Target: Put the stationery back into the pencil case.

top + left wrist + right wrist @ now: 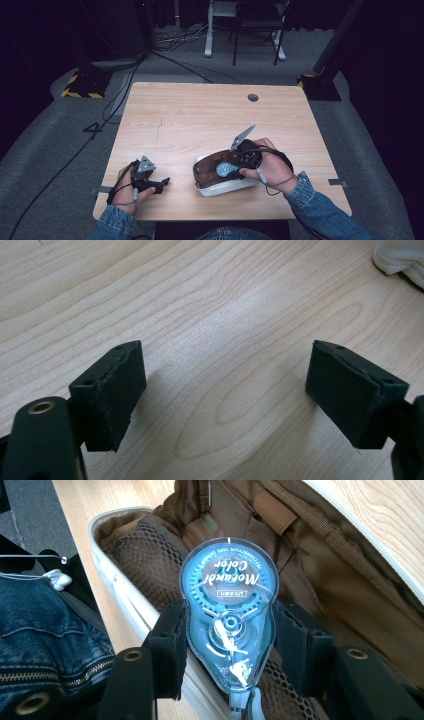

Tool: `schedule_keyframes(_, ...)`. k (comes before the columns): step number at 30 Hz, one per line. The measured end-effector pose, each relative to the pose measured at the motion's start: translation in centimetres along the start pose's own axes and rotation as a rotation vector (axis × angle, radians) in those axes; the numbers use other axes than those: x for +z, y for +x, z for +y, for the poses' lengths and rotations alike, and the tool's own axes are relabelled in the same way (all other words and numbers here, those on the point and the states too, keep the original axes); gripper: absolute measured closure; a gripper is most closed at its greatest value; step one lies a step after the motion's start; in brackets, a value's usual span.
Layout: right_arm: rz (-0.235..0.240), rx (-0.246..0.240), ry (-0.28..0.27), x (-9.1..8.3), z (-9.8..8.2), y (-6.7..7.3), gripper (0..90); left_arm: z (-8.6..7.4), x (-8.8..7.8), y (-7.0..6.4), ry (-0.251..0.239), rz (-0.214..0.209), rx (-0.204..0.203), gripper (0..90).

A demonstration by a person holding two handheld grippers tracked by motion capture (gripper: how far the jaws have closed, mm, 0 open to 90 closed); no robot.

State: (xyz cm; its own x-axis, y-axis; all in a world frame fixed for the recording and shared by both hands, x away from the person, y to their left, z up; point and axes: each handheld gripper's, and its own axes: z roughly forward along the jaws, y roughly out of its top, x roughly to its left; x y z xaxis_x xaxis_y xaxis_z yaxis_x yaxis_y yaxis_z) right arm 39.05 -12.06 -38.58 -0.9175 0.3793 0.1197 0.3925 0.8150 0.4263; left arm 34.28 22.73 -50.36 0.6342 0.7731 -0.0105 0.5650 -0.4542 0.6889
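Note:
A clear blue correction-tape dispenser (227, 615) is pinched between the black pads of my right gripper (229, 645), which is shut on it. It hangs just above the brown mesh inside of an open white pencil case (135, 610). From above, the dispenser (226, 169) sits over the open case (220, 187) near the table's front, right of centre. My left gripper (161, 182) rests at the table's front left with its jaws wide apart (227, 390) over bare wood and nothing between them.
The light wooden table (200, 115) has a round cable hole (253, 97) at the back. A corner of the white case (400, 260) shows in the left gripper view. Beyond the table stand cables, stand bases and a chair on grey carpet.

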Motion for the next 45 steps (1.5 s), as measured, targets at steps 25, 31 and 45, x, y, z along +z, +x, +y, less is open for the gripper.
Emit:
schedule_keyframes(25,-0.018,-0.026,-0.065,1.2,-0.2,-1.2,33.9,0.0,0.0,0.0,-0.001,0.0,0.002,16.5)
schedule_keyframes(31,-0.044,-0.039,-0.144,-0.7,-1.0,-1.2,33.8,0.0,0.0,0.0,-0.001,0.0,0.002,16.5)
schedule_keyframes(45,-0.139,0.015,-0.296,-4.1,-3.5,-2.8,25.1,0.0,0.0,0.0,0.002,0.002,-0.01,16.3)
